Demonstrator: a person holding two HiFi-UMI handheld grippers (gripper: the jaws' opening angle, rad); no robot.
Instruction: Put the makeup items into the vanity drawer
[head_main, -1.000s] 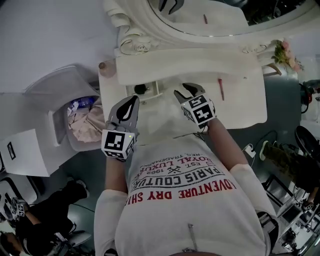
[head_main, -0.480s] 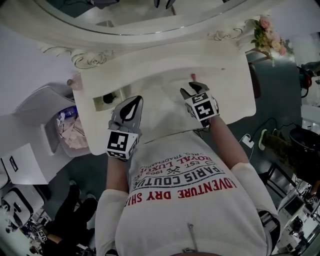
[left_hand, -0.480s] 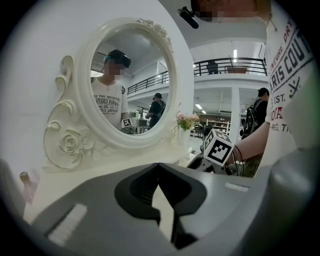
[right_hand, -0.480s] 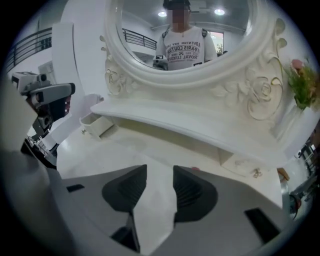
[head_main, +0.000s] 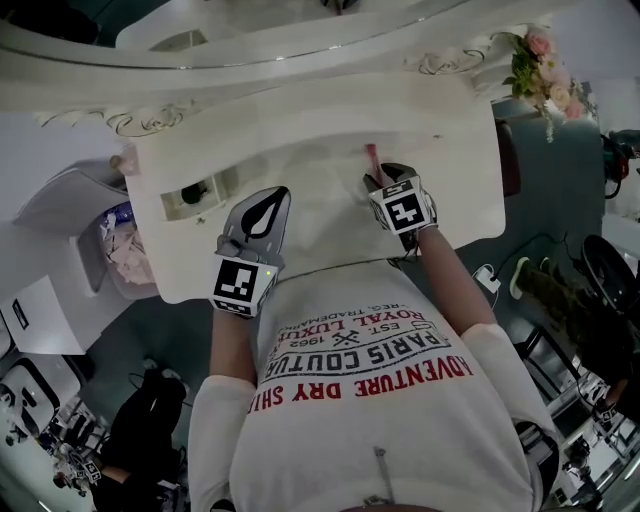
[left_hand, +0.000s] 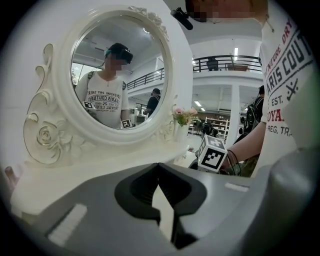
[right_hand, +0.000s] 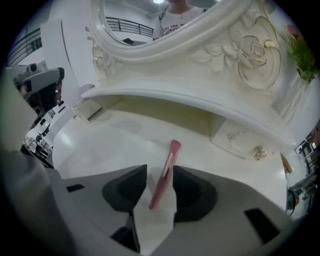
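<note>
A slim pink makeup stick lies flat on the white vanity top. My right gripper points steeply down over it, open, with the stick's near end between its jaws. In the head view only the stick's far end shows, beyond the right gripper. A small drawer stands open at the vanity's left with a dark item inside. My left gripper hovers shut and empty over the table's front, right of that drawer. In its own view the left gripper faces the mirror.
A round ornate mirror rises behind the table. A closed small drawer with a knob sits under the shelf at the right. Pink flowers stand at the far right corner. A white bin with clutter stands left of the vanity.
Both grippers have moved forward over the vanity top. The right one has come down over the pink stick, which lay to its right before and now lies between its jaws.
</note>
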